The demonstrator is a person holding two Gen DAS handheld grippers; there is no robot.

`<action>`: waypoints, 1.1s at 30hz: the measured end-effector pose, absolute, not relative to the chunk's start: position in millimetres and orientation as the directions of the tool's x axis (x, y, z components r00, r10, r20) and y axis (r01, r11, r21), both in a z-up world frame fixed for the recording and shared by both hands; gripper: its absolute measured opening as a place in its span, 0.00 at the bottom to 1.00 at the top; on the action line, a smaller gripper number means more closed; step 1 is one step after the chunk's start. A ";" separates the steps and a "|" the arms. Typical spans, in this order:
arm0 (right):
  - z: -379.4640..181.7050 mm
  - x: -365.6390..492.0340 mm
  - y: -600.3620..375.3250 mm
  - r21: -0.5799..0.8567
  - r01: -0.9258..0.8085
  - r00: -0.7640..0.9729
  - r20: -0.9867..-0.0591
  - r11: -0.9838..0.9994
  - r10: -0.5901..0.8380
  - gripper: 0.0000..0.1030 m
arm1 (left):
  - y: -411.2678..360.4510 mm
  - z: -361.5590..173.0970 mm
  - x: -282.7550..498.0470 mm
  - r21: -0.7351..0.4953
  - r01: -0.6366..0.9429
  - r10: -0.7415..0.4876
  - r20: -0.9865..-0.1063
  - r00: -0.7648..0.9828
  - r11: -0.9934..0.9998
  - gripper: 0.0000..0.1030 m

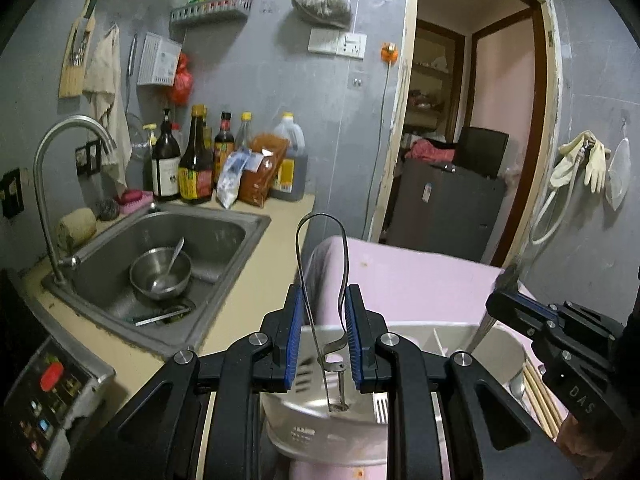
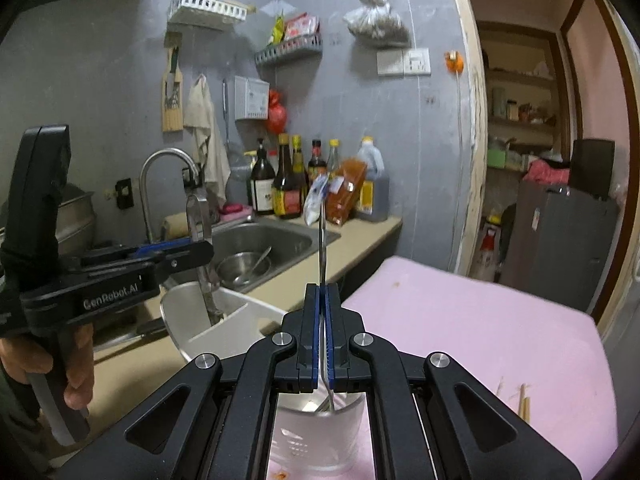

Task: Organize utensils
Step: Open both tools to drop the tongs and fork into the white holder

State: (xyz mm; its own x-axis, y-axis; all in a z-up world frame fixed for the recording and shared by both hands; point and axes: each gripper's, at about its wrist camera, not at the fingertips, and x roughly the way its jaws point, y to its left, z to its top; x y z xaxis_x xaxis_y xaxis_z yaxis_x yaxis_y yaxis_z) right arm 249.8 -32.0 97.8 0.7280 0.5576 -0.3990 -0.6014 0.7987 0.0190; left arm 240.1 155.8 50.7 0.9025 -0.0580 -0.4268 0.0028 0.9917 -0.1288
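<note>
My left gripper [image 1: 324, 294] is shut on the wire loop handle of a metal utensil [image 1: 320, 224]. That utensil's lower end hangs inside the white utensil holder [image 1: 496, 344], which stands on the pink surface [image 1: 408, 276]. From the right wrist view, the left gripper [image 2: 200, 250] grips the same utensil [image 2: 198, 216] over the holder [image 2: 224, 320]. My right gripper [image 2: 322, 286] is shut on a thin metal utensil [image 2: 321, 240] seen edge-on, whose fork-like lower end [image 2: 330, 402] points into the holder. The right gripper [image 1: 500, 292] hovers at the holder's right side.
Wooden chopsticks [image 1: 540, 396] lie beside the holder. Left of it is a steel sink [image 1: 224, 216] with a bowl and spoon [image 1: 160, 272], a faucet [image 1: 68, 132], and sauce bottles [image 1: 196, 160] on the counter. A doorway [image 1: 472, 120] opens at the back right.
</note>
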 end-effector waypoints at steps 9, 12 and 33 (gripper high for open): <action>103.3 243.9 -41.5 0.055 -0.626 0.706 -0.382 0.778 0.596 0.19 | 157.3 46.0 228.9 -0.208 -0.001 -0.088 -0.419 0.904 0.978 0.28; 107.6 239.0 -47.0 0.053 -0.634 0.709 -0.359 0.772 0.607 0.20 | 157.9 54.7 221.6 -0.234 0.003 -0.097 -0.389 0.916 0.972 0.34; 157.4 182.3 -179.0 0.017 -0.416 0.908 -0.048 0.909 0.416 1.00 | 61.3 101.1 179.4 -0.235 0.131 -0.173 -0.172 0.970 0.963 0.95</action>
